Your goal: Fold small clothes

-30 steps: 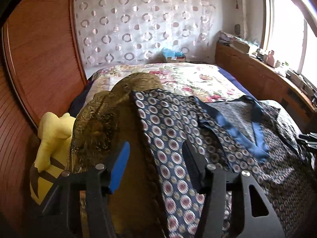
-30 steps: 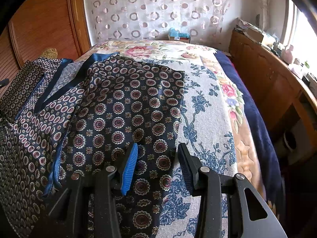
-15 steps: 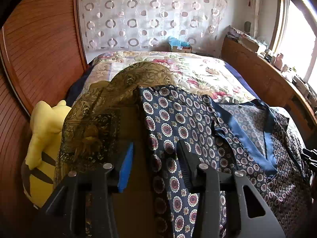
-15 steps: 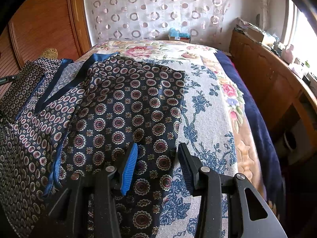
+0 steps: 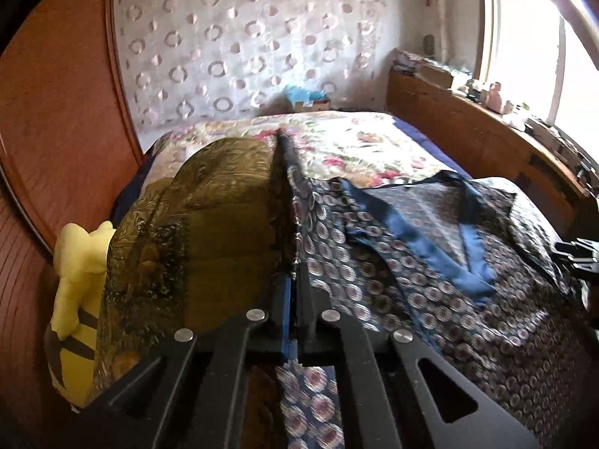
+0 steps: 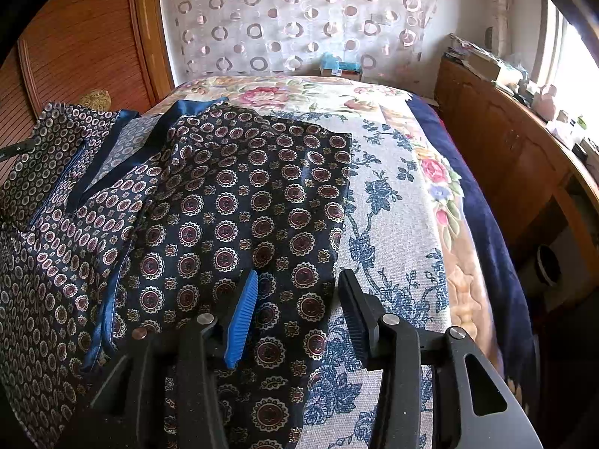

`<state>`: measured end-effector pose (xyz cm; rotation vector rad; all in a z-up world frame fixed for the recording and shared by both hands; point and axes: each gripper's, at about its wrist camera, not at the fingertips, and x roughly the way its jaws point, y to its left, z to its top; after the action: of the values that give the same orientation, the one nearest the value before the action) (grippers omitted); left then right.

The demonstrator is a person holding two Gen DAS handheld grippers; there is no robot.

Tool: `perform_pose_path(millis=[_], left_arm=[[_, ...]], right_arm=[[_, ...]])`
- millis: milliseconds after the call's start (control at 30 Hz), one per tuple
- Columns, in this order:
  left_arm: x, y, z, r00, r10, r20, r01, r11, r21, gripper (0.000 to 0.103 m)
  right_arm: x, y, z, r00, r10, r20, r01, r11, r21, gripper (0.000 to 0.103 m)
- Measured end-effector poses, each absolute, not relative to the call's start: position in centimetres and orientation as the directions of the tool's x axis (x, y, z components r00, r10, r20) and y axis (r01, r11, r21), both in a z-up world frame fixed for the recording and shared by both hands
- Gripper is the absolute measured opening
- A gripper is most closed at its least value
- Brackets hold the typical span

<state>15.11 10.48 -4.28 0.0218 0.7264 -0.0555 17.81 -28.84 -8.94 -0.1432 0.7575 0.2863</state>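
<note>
Left gripper [image 5: 294, 299] pinches the patterned shirt's [image 6: 239, 202] left edge, lifting it; right gripper [image 6: 295, 318] hangs spread over its near-right part.

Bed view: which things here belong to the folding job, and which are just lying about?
Job:
patterned navy garment
left tool, shut on the garment's edge
right tool, open over the garment

Lying about:
gold-brown cushion
yellow plush toy
tissue box
floral bedspread
</note>
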Motion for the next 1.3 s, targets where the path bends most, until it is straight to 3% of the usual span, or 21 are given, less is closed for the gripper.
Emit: perform_pose_path(millis=[300, 767, 800, 867, 900, 933, 1067, 1300], left_arm=[[8.3, 8.8, -3.6, 0.799, -0.151, -0.582, 0.097, 0.988, -0.123, 0.002], [4.9, 8.7, -2.9, 0.828, -0.138, -0.543, 0.103, 0.99, -0.094, 0.002], [4.7, 8.6, -3.0, 0.828, -0.139, -0.543, 0.105, 0.99, -0.094, 0.002], [4.4, 8.7, -3.3, 0.828, -0.138, -0.543, 0.104, 0.99, -0.093, 0.002], [4.2, 8.7, -3.5, 0.827, -0.138, -0.545, 0.104, 0.99, -0.093, 0.002], [4.1, 8.7, -3.5, 0.826, -0.139, -0.547, 0.104, 0.99, -0.095, 0.002], [3.5, 8.9, -3.4, 0.828, -0.139, -0.543, 0.101, 0.99, -0.1, 0.002], [-0.3, 10.2, -2.9, 0.849, -0.127, -0.514, 0.074, 0.99, -0.123, 0.002]], right_arm=[[17.7, -28.6, -8.9, 0.688, 0.209, -0.695, -0.317, 0.948, -0.029, 0.047], [25.6, -28.6, -7.9, 0.655, 0.178, -0.734, -0.28, 0.96, -0.017, 0.047], [25.9, -28.3, -7.9, 0.654, 0.178, -0.735, -0.285, 0.958, -0.021, 0.045], [26.1, -27.6, -7.9, 0.652, 0.19, -0.734, -0.304, 0.952, -0.024, 0.027], [26.0, -27.3, -7.9, 0.646, 0.208, -0.734, -0.327, 0.945, -0.02, 0.011], [25.8, -26.8, -7.9, 0.641, 0.219, -0.736, -0.348, 0.937, -0.025, 0.004], [24.0, -25.4, -7.7, 0.642, 0.236, -0.729, -0.4, 0.915, -0.056, 0.002], [16.2, -25.7, -2.9, 0.736, 0.391, -0.552, -0.465, 0.885, 0.006, 0.002]])
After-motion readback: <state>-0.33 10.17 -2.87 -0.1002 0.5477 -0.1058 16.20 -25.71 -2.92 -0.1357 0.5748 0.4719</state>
